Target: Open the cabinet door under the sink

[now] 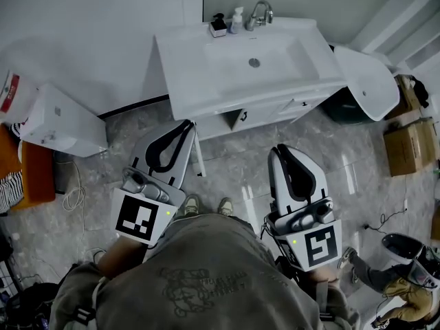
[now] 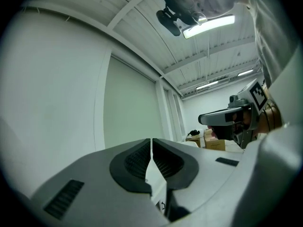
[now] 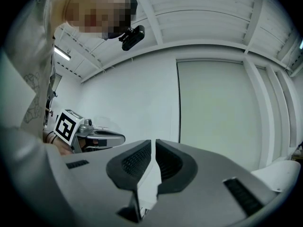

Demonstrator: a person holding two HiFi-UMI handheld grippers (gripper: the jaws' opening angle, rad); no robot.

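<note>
The white sink (image 1: 251, 64) with its faucet (image 1: 260, 12) stands against the far wall. Below its front edge I see the white cabinet front (image 1: 265, 112) with a dark handle (image 1: 242, 115). A thin white panel (image 1: 199, 151) juts from the cabinet's left corner toward me; whether it is a door I cannot tell. My left gripper (image 1: 181, 129) is held short of the cabinet's left end, jaws shut and empty. My right gripper (image 1: 280, 152) hangs farther back, also shut on nothing. Both gripper views tilt up at wall and ceiling: left gripper (image 2: 151, 142), right gripper (image 3: 153, 144).
Two bottles (image 1: 228, 23) stand beside the faucet. A white box-like unit (image 1: 58, 119) sits at the left, and a loose white basin (image 1: 368, 81) and cardboard boxes (image 1: 409, 146) at the right. A cable (image 1: 74, 194) lies on the marble floor. Another person (image 1: 399, 277) is at bottom right.
</note>
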